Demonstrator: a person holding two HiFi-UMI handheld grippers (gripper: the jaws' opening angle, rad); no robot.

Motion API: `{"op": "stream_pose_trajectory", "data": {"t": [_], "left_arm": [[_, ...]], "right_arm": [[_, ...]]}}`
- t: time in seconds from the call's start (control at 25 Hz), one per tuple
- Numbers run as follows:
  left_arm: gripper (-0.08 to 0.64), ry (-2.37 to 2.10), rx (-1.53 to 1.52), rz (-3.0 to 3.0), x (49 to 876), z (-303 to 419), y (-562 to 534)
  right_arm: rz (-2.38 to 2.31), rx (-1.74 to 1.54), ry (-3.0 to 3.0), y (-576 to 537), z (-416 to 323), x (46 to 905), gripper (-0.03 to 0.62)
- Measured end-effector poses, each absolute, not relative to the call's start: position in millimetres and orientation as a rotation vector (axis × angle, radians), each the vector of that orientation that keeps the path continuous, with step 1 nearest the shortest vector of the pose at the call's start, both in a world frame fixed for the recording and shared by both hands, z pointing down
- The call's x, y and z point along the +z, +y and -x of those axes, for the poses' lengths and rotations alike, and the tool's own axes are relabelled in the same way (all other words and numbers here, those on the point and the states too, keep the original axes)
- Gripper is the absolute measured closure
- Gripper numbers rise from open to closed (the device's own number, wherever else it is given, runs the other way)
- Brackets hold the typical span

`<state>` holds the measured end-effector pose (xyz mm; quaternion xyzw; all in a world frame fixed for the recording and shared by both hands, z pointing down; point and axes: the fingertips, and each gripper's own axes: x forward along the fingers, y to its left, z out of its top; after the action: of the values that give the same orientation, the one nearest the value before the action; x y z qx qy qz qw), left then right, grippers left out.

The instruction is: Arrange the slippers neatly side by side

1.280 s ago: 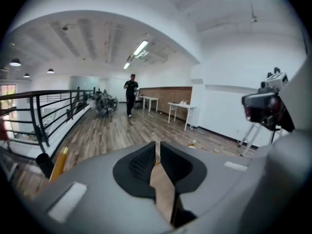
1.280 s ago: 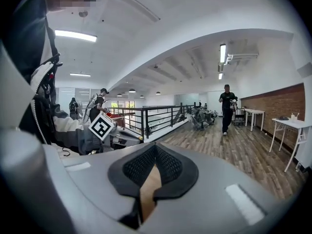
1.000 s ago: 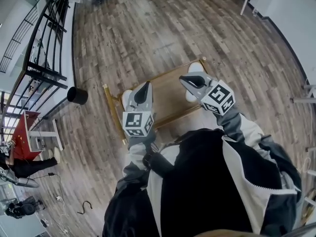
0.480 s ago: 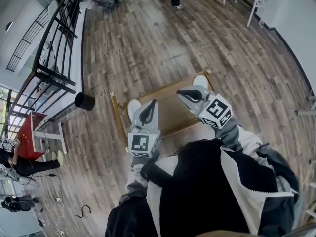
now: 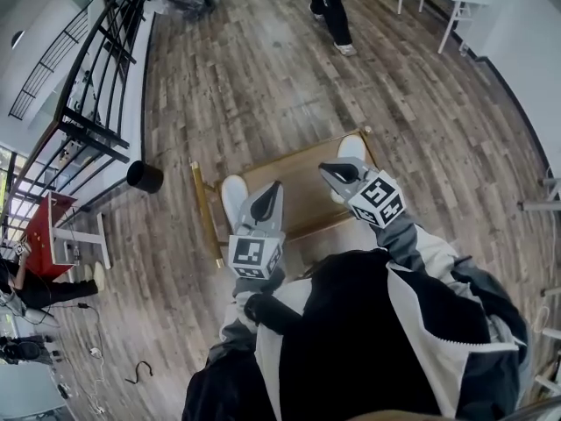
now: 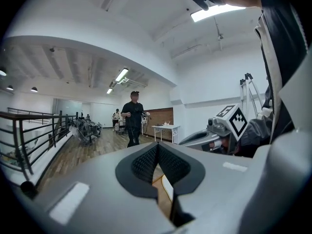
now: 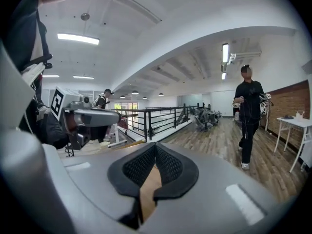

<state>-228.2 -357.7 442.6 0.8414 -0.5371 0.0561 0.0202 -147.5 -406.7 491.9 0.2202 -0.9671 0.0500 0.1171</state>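
Hovering over the wooden surface with left tool and right tool, each closed tight on nothing. Half-covering the left slipper at the surface's left end and the right slipper at its far right corner.

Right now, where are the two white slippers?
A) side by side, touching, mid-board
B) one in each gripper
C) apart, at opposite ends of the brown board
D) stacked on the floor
C: in the head view the left slipper lies at the left end of the board and the right slipper at its far right corner, with bare board between them.
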Motion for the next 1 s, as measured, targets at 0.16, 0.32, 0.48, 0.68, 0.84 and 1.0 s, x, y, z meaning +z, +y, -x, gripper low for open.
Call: {"op": "stream_pose_trajectory", "data": {"t": [0.16,0.32,0.48,0.68,0.84,1.0], "left_arm": [[0.545,-1.689,0.184,-2.581,441,239,-359],[0.545,-1.71,0.198,-2.539,447,240,-353],[0.545,-1.717,0.228,-2.502,457,243,-345],[0.545,-1.724,0.262,-2.477,461,245,-336],[0.545,-1.721,0.257,-2.437,470,245,-328],[0.545,-1.763,0.273,-2.409,473,253,-324]], "right_arm": [[-0.725,0.308,-2.692,-432,136,544,0.488],[-0.82,0.518,-2.5,-457,104,617,0.428],[-0.922,0.665,-2.31,-487,77,680,0.398],[-1.027,0.793,-2.1,-521,42,739,0.374],[-1.055,0.879,-1.965,-531,14,780,0.367],[-1.062,0.982,-1.924,-541,10,796,0.362]]}}
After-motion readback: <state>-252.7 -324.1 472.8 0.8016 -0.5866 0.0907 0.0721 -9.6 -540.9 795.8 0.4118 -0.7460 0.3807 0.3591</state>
